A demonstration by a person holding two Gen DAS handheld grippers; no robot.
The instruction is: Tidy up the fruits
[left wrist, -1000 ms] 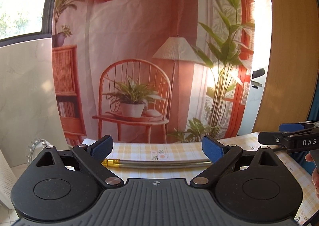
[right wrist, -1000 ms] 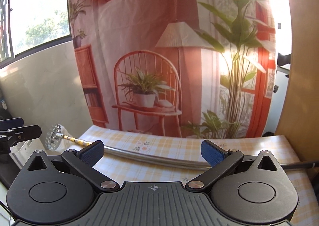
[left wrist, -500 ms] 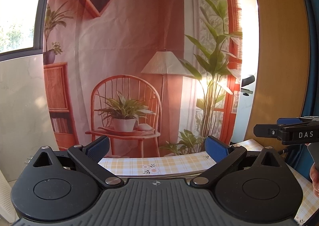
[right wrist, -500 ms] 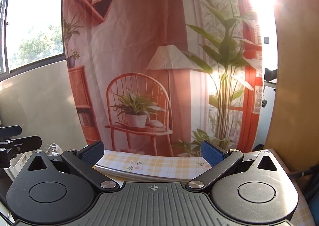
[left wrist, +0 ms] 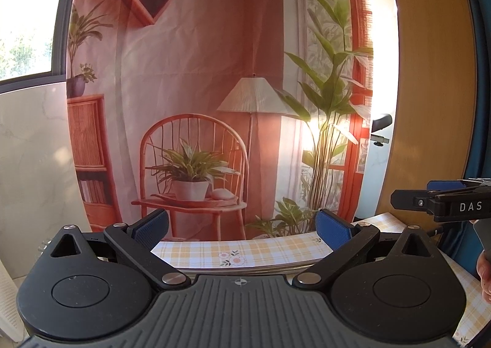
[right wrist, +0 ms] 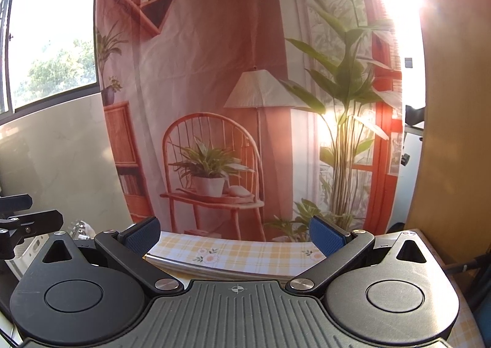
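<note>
Behind the checked surface (left wrist: pixel 245 251) hangs a printed backdrop (left wrist: pixel 214 71) (chair, lamp, plants); left tongs (left wrist: pixel 242 226) and right tongs (right wrist: pixel 234 229) both gape, holding nothing.

both fisheye cameras sit just behind their own spread gripper fingers, low over a yellow checked tablecloth (left wrist: pixel 245 251), and face a printed backdrop (left wrist: pixel 199 71) of a chair, lamp and plants hanging close ahead. the left wrist view catches the right gripper (left wrist: pixel 442 203) at its right edge. the right wrist view shows what seems the left gripper (right wrist: pixel 27 222) at its left edge, so the two sit side by side and share the backdrop and the cloth's far edge.
</note>
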